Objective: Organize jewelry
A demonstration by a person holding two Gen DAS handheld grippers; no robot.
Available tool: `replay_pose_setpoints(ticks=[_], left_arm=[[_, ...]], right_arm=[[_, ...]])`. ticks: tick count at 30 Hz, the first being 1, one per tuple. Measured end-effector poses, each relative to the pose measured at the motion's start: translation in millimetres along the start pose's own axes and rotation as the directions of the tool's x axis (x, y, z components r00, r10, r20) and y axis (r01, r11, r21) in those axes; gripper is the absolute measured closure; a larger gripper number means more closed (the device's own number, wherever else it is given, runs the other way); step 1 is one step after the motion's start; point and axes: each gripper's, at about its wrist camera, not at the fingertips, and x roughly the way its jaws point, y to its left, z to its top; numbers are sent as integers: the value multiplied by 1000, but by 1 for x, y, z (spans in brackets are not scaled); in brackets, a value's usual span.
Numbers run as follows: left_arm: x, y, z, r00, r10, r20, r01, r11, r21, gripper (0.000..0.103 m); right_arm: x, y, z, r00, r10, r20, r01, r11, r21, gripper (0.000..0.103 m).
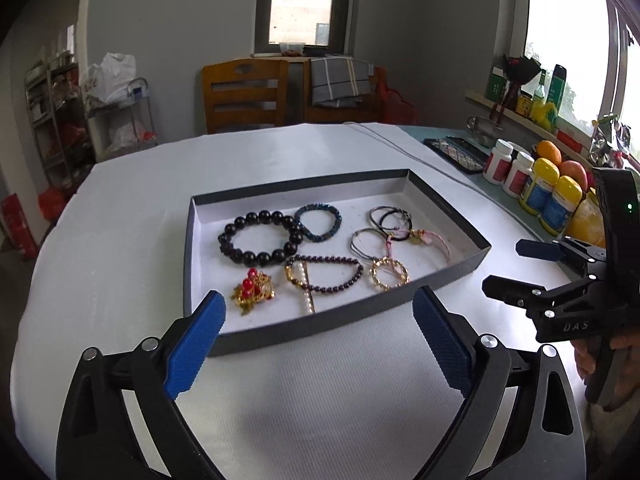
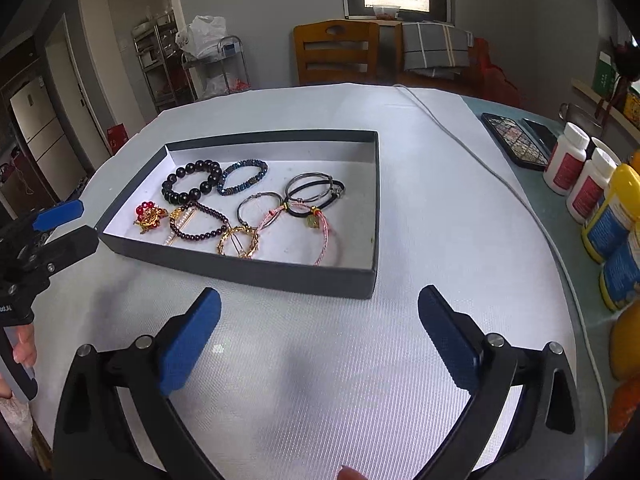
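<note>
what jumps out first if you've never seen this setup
The shallow dark box in the middle of the white table, with bracelets, hair ties and a red and gold brooch spread inside. Nearest the camera, the left hand-held gripper stands open with nothing in it, and the right hand-held gripper likewise.

Daylight, bright and cool. Far window (image 1: pixel 301 8) blown out white in both views; side window (image 1: pixel 568 60) along the right edge of the left-wrist view also overexposed. White table cover (image 1: pixel 120 240) evenly lit, soft grey shadows near its front edge. Strong fisheye bending, black corners. Jewelry box (image 2: pixel 260 270) sharp; room edges slightly soft.
</note>
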Motion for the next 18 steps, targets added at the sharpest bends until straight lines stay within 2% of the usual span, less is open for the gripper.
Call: replay_pose_setpoints(ticks=[6,8,11,18], left_arm=[[1,1,-30,1000,14,1,-14,999,-47,5],[6,0,-35,999,40,4,-39,998,-42,5],[9,-4,-38,995,100,19,-100,995,7,5],[3,-3,-40,992,113,56,-113,994,3,4]], right_arm=[[1,13,-17,999,-22,28,23,999,-28,6],[2,18,-20,998,-45,52,48,998,-48,6],[5,21,-21,996,-49,74,53,997,-60,6],[4,18,-25,996,-28,88,33,998,-59,6]])
